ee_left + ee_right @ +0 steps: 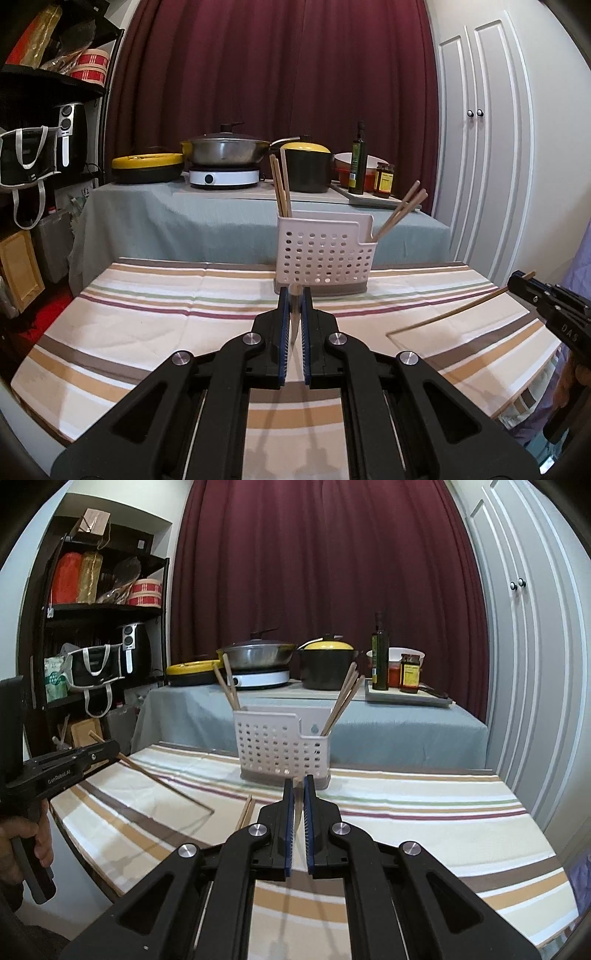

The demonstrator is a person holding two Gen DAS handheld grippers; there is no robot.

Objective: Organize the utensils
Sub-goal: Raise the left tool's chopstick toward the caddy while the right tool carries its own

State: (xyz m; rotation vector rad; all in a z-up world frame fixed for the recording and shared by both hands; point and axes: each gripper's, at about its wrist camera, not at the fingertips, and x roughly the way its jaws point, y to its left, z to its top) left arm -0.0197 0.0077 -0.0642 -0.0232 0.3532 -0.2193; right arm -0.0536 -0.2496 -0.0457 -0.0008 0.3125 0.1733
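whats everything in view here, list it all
utensil holder: 1, white, far side of the table
chopsticks in holder: about 5, wooden, at both ends
loose chopsticks: 2, wooden, on the cloth
held chopsticks: 2, wooden, one per gripper
tablecloth: 1, striped
wok: 1, steel, back table
pot: 1, black, yellow lid, back table
bottle: 1, dark green, back table
left gripper: black, shut
right gripper: black, shut
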